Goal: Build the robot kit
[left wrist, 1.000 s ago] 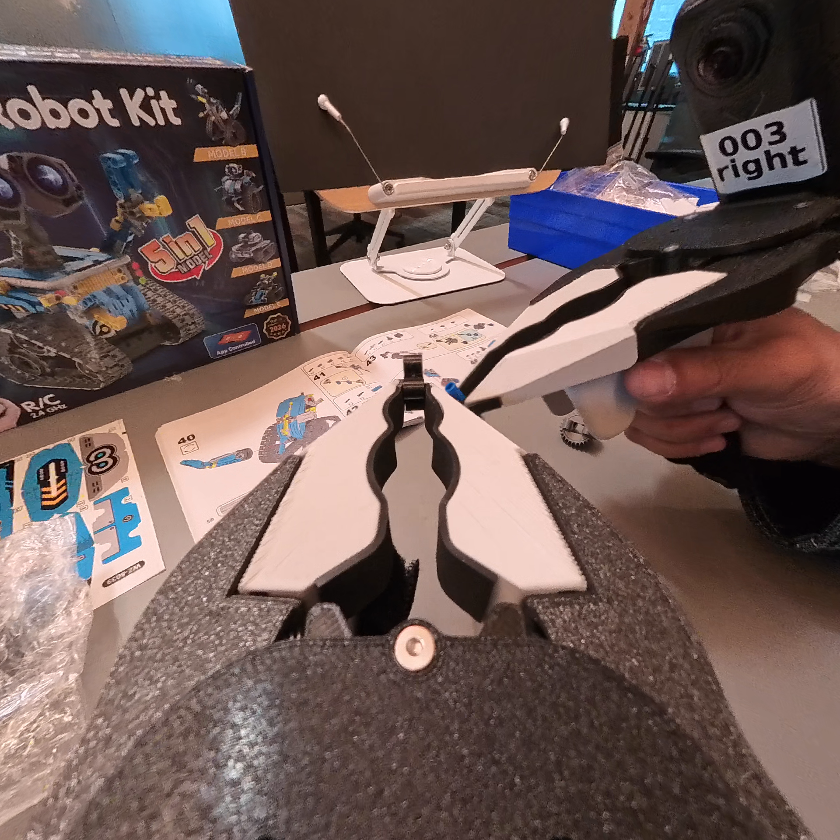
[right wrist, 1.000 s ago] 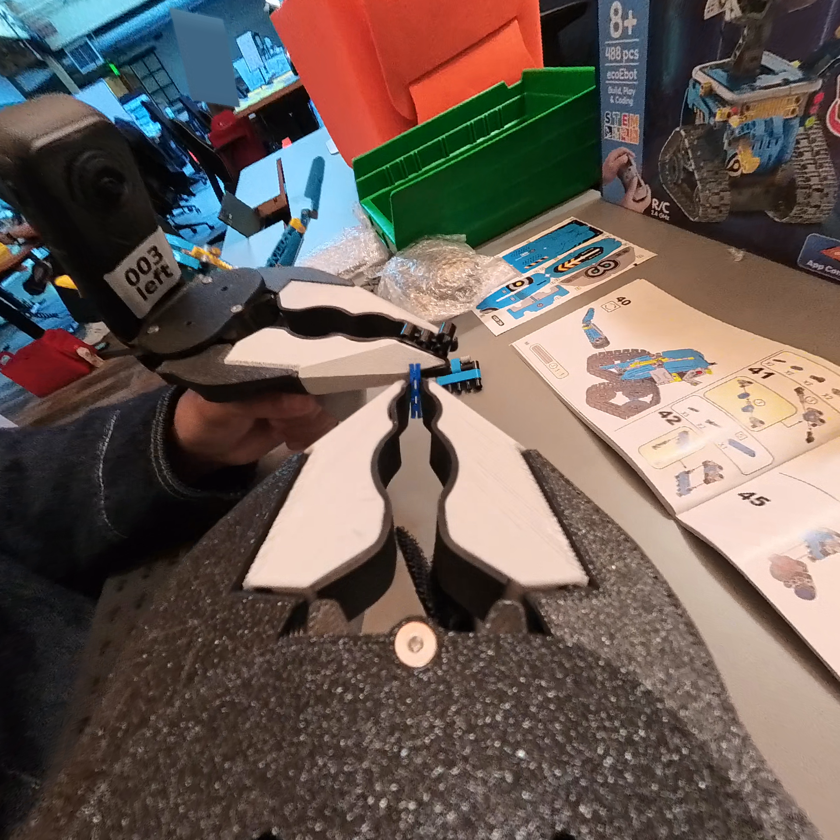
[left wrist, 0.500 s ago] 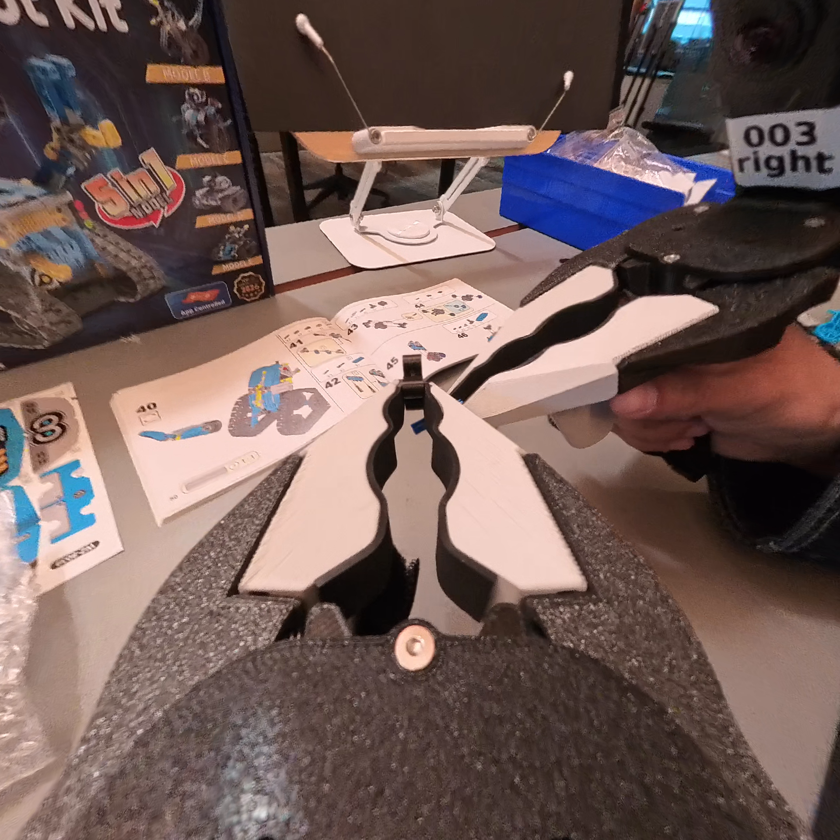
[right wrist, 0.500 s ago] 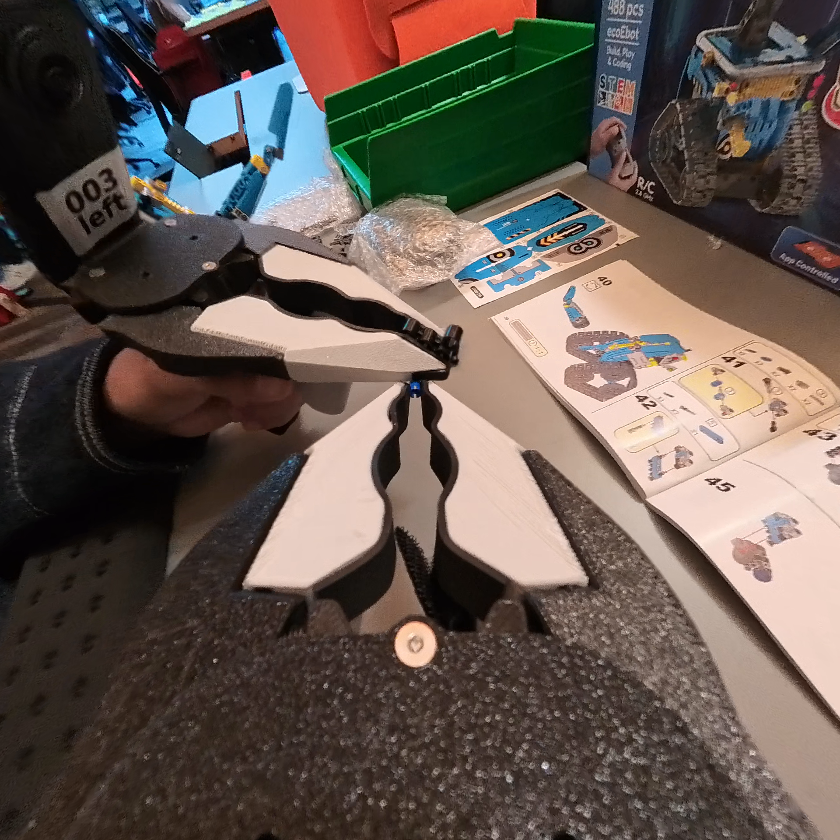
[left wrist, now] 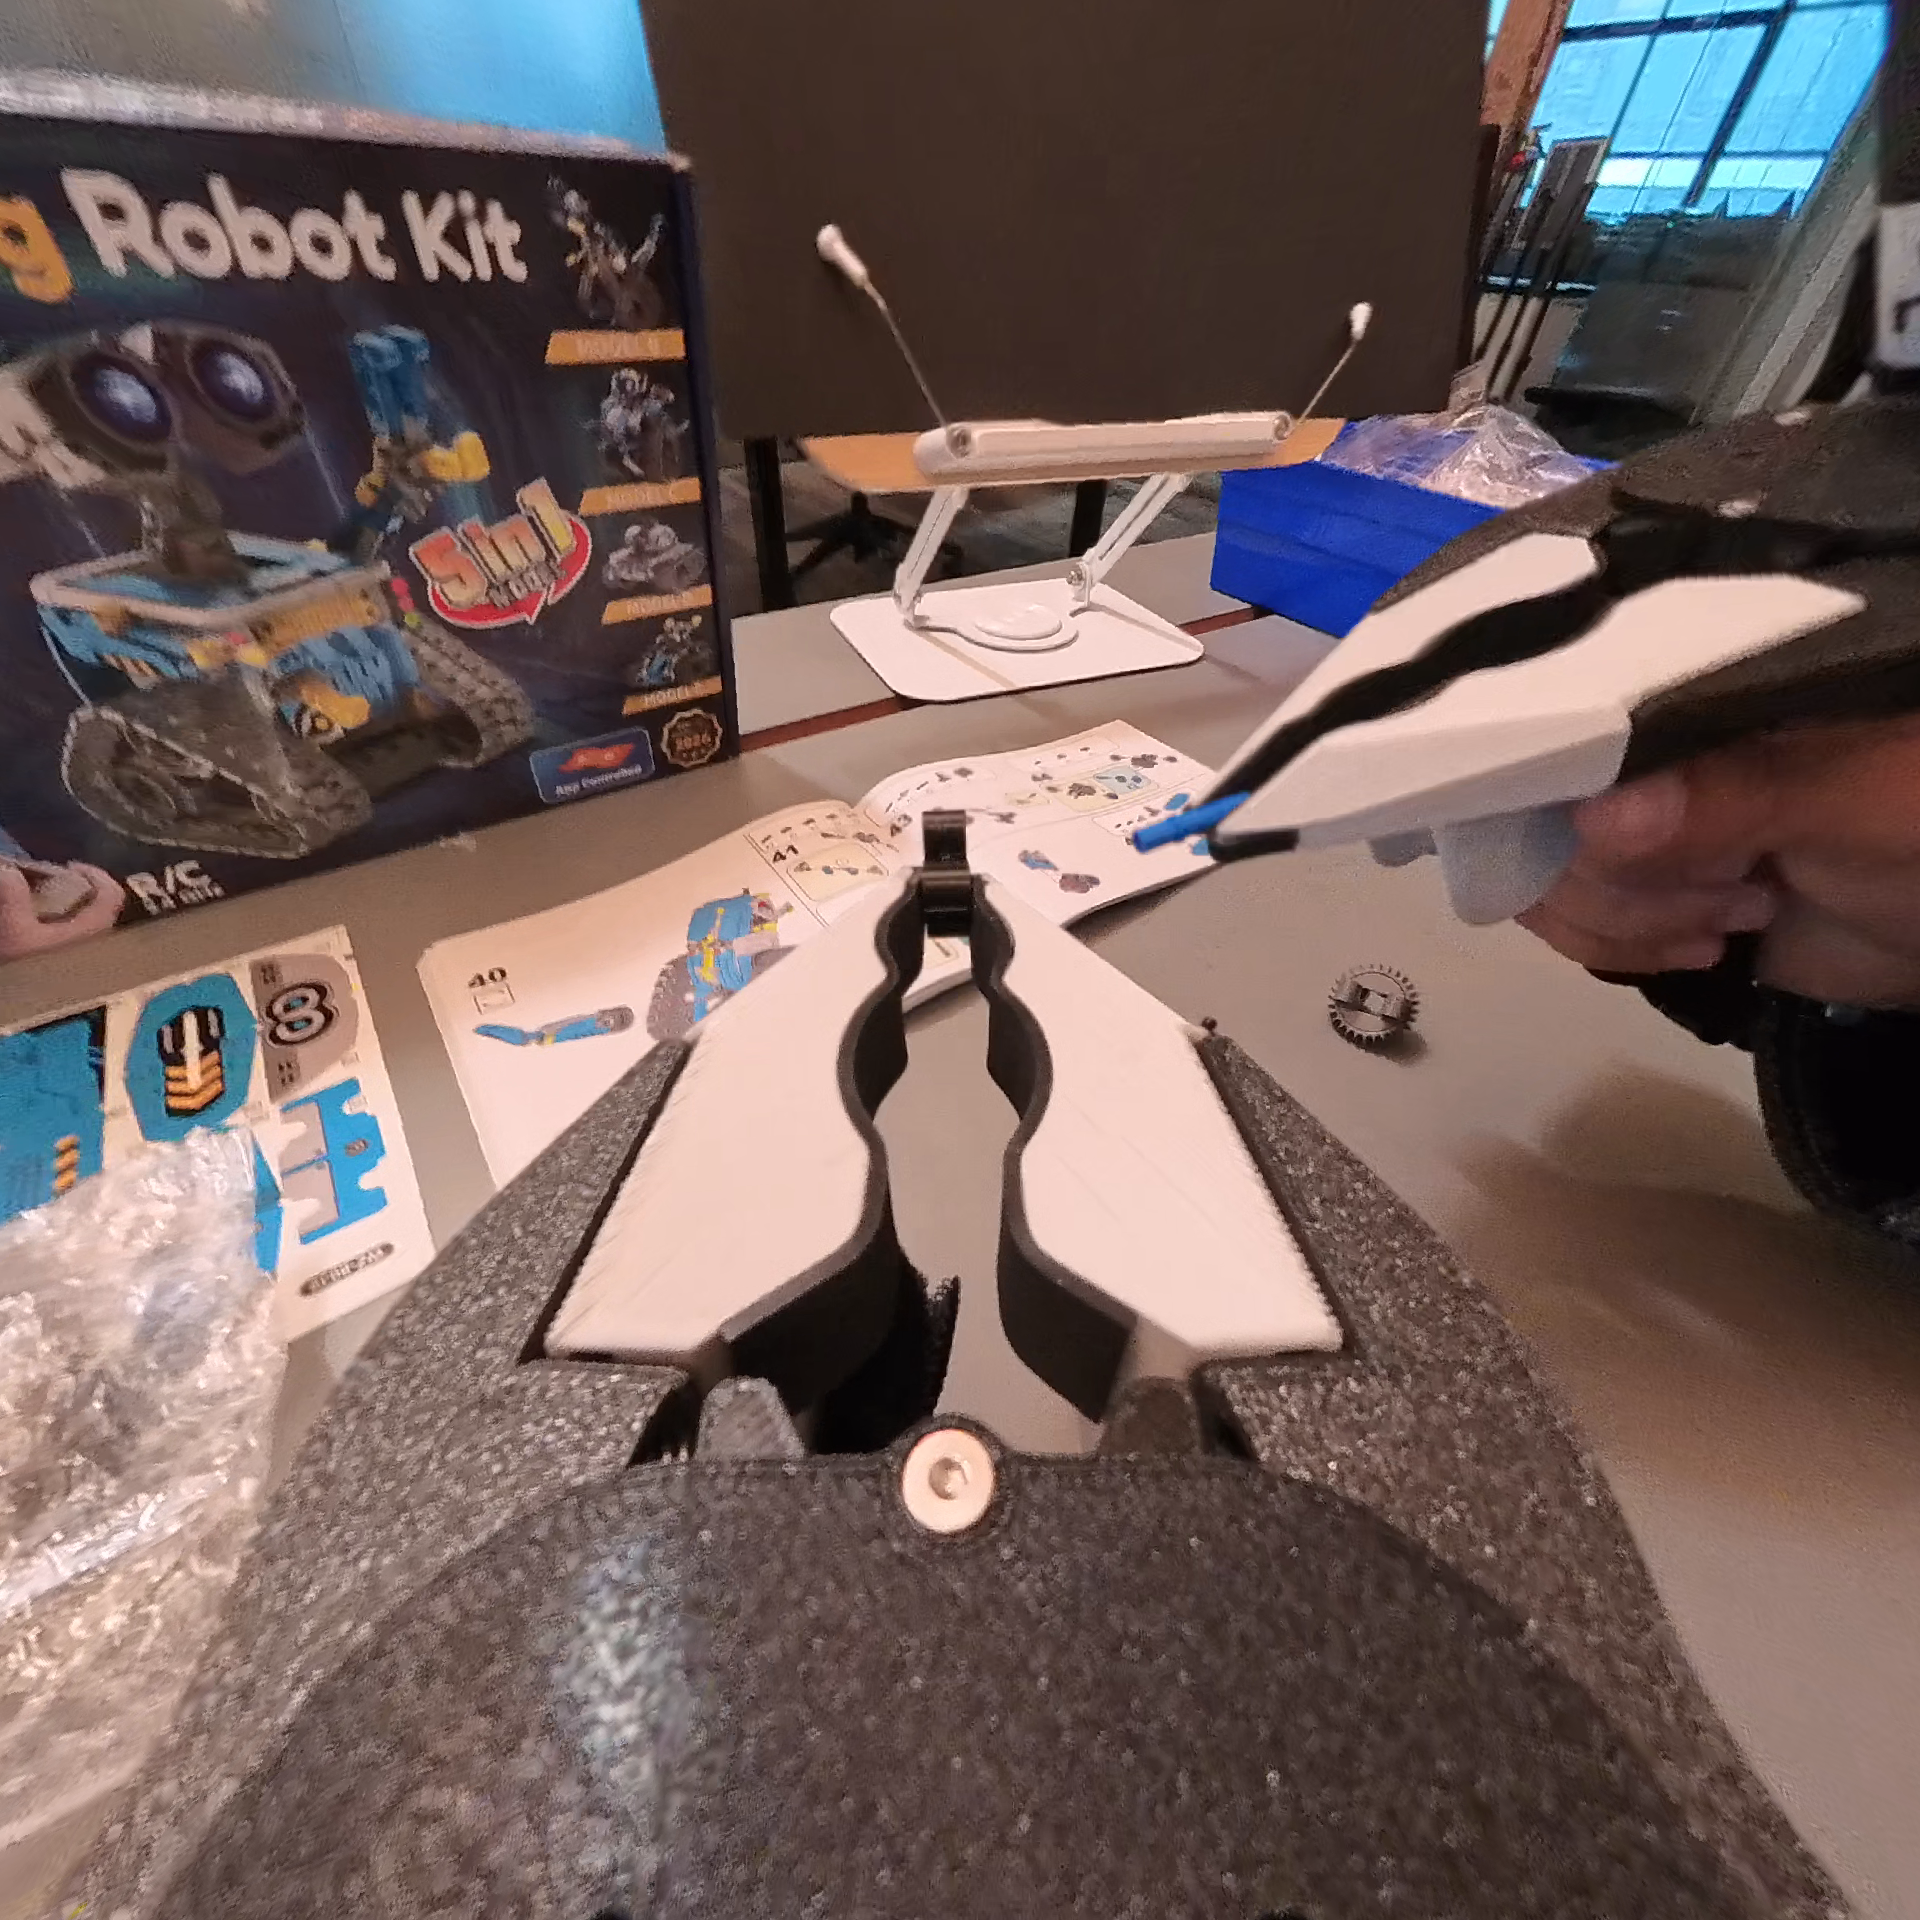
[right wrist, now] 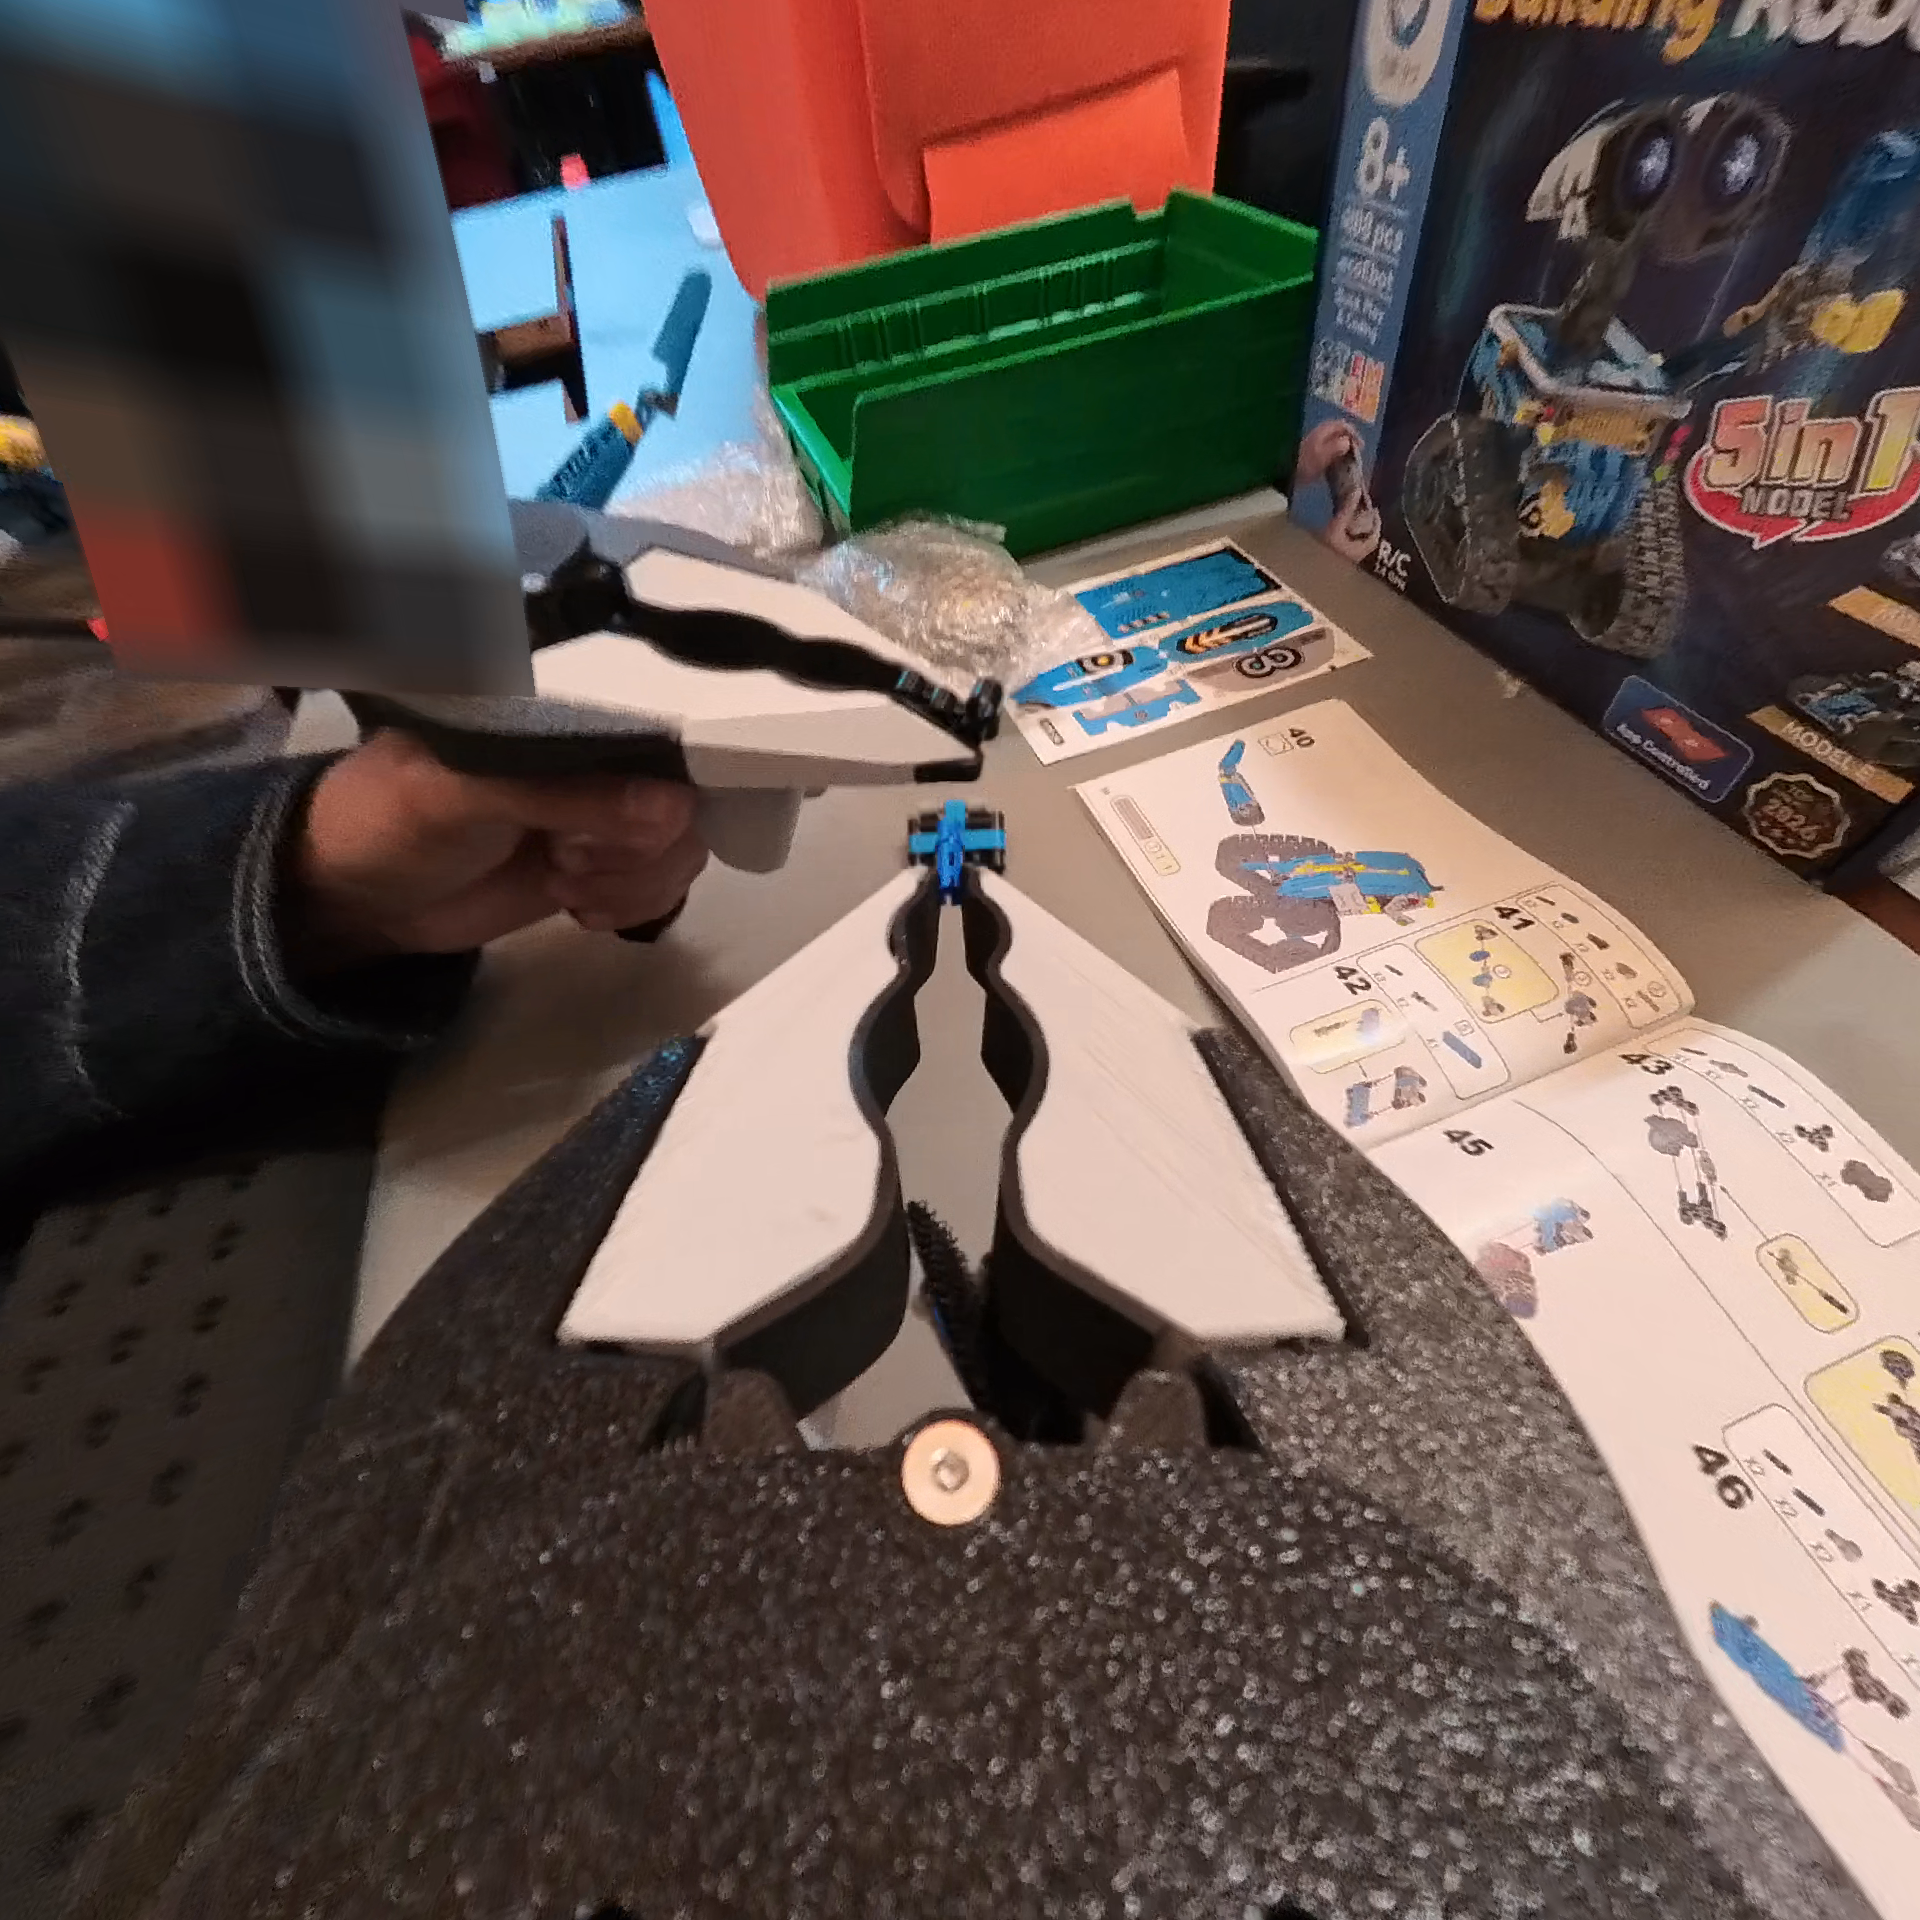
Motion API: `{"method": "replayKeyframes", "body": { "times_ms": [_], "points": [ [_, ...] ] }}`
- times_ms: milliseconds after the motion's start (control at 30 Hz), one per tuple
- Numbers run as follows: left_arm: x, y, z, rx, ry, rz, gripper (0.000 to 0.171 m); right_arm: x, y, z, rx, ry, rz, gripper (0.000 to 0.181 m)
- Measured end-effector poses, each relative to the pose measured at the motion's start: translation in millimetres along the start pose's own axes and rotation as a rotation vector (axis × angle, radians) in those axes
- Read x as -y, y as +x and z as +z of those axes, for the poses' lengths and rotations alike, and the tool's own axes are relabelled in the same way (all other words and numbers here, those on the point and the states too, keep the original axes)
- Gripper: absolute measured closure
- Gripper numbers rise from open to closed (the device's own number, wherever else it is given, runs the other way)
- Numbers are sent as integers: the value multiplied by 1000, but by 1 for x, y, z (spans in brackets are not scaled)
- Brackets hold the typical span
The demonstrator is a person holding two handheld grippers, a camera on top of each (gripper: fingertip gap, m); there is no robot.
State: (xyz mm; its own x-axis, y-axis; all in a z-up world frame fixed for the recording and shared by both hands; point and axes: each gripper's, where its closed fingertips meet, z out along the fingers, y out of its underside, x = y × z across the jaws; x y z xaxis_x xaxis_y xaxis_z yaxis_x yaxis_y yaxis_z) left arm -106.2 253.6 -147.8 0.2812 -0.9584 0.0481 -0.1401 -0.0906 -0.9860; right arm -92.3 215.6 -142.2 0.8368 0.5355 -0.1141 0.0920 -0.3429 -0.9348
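My left gripper (left wrist: 943, 906) is shut on a small black connector piece (left wrist: 943, 868) that sticks up past its tips, above the open instruction booklet (left wrist: 582, 987). My right gripper (right wrist: 948, 896) is shut on a small blue pin (right wrist: 950, 844). In the left wrist view the right gripper (left wrist: 1226, 831) is off to the right and higher, with the blue pin (left wrist: 1184, 828) pointing left. In the right wrist view the left gripper (right wrist: 961, 743) is up and to the left, with the black piece (right wrist: 977, 701) at its tip. The two held pieces are apart.
A robot kit box (left wrist: 312, 468) stands at the back. A sticker sheet (left wrist: 208, 1039) and a crumpled plastic bag (left wrist: 104, 1351) lie on the left. A small black gear (left wrist: 1374, 1006) lies on the grey table. A white stand (left wrist: 1039, 623), a blue bin (left wrist: 1330, 540) and a green bin (right wrist: 1039, 395) stand farther off. My hands' fingertips stand some 5 centimeters from each other.
The two gripper tips were almost touching, blue pin against black piece. They have drawn apart: the right gripper has moved off to the right. Both stay shut.
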Motion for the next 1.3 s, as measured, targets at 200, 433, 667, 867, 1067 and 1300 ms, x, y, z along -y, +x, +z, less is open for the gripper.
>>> {"method": "replayKeyframes", "body": {
  "times_ms": [200, 433, 667, 867, 1067, 1300],
  "points": [
    [6, 15, 1, -44, 33, 1, 164, 9, 5, 0, -55, 67, 59, 177],
    [3, 24, 5, -100, 22, -76, 164, 9, 1, 7, -101, 72, 11, 177],
    [-5, 22, 9, -75, -18, -76, 164, 1, 8, 10, -188, 15, -34, 177],
    [-9, 20, 9, 14, -57, 107, 164, -1, 8, 11, -357, -73, -331, 177],
    [-9, 22, 7, -39, -47, 18, 164, -1, 6, 12, -308, -31, -221, 178],
    [-12, 27, 9, -78, -57, -3, 164, -6, 8, 14, -280, -32, -144, 177]
  ]
}}
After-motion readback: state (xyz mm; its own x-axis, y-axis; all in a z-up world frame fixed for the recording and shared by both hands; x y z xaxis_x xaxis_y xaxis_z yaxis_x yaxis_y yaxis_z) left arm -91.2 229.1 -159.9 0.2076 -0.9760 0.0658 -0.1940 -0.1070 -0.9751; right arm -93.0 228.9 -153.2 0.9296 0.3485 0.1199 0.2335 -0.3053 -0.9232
